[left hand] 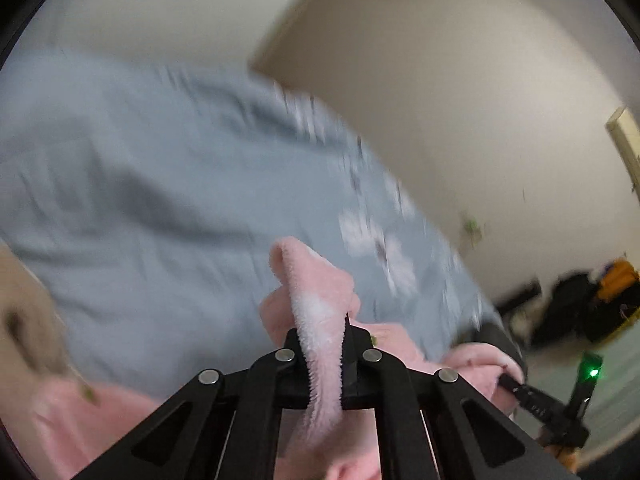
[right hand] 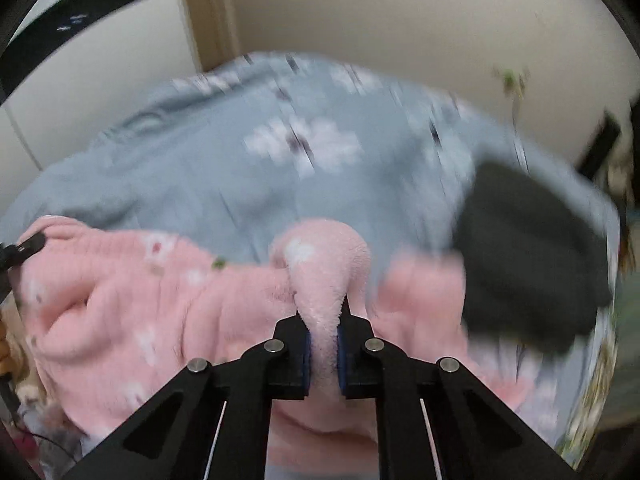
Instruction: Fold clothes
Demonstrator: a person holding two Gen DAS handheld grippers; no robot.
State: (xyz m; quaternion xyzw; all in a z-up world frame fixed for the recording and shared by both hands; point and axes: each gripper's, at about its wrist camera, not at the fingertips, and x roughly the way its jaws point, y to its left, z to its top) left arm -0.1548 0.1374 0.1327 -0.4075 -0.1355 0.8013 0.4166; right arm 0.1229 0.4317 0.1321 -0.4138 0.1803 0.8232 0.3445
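- Left wrist view: the left gripper (left hand: 323, 344), bottom centre of the frame, has its two black jaws clenched on a fold of a pink fleece garment (left hand: 316, 296). The pinched fold stands up above the fingertips as a soft loop with a white patch.
- More of the pink garment lies in the lower left and lower right of the frame, on a blue-grey bedspread (left hand: 160, 200) printed with white flowers. The whole view is blurred.
- At the lower right edge, the tip of the right gripper (left hand: 516, 386) touches the pink fabric; a small green light (left hand: 594, 372) glows just beside it.
- A cream wall (left hand: 440, 80) fills the upper right; dark and orange items (left hand: 600, 292) sit at the far right, too blurred to name.
- Right wrist view: the right gripper (right hand: 323, 344), bottom centre, grips another bunched fold of the pink garment (right hand: 140, 300) between blue-lined pads (right hand: 306, 356).
- The garment spreads across the lower left and centre, over the flowered bedspread (right hand: 240, 168).
- A dark grey cloth (right hand: 528, 256) lies at the right, overlapping the pink fabric's edge.
- At the left edge, the left gripper's tip (right hand: 28, 246) touches the garment.
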